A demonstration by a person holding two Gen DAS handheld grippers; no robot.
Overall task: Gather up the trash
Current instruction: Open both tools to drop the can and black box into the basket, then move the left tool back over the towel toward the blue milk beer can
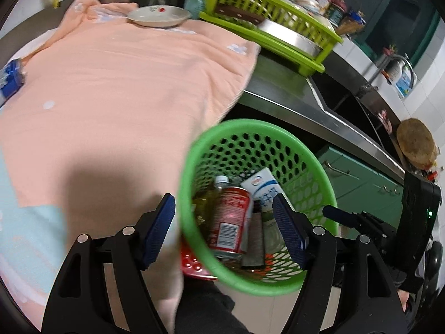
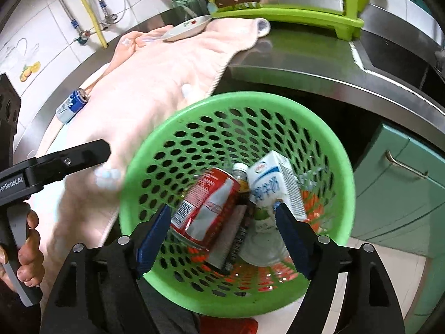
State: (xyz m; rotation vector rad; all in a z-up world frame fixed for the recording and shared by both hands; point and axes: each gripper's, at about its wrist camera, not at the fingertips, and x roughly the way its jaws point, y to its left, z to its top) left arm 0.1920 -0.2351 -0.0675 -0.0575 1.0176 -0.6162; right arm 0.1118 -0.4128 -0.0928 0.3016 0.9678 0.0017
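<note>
1. The left gripper (image 1: 224,231) hangs over the near-left rim of the green basket (image 1: 194,150); its jaws stand apart with nothing between the pads.
2. The right gripper (image 2: 222,235) hangs over the basket (image 2: 172,122) too, jaws wide and empty, none of the trash below pinched.
3. In the basket lie a red can (image 2: 205,206), a white and blue carton (image 2: 274,186), a clear bottle (image 2: 240,169) and a dark flat pack (image 2: 236,236).
4. A blue can (image 2: 71,105) lies on its side at the far left of the steel counter (image 2: 292,64), at the edge of the pink towel (image 2: 155,83).
5. A plate (image 1: 158,16) rests on the towel's far end, just left of the green dish rack (image 1: 267,25).
6. A hand (image 2: 26,253) holds the left gripper's handle at the near left.
</note>
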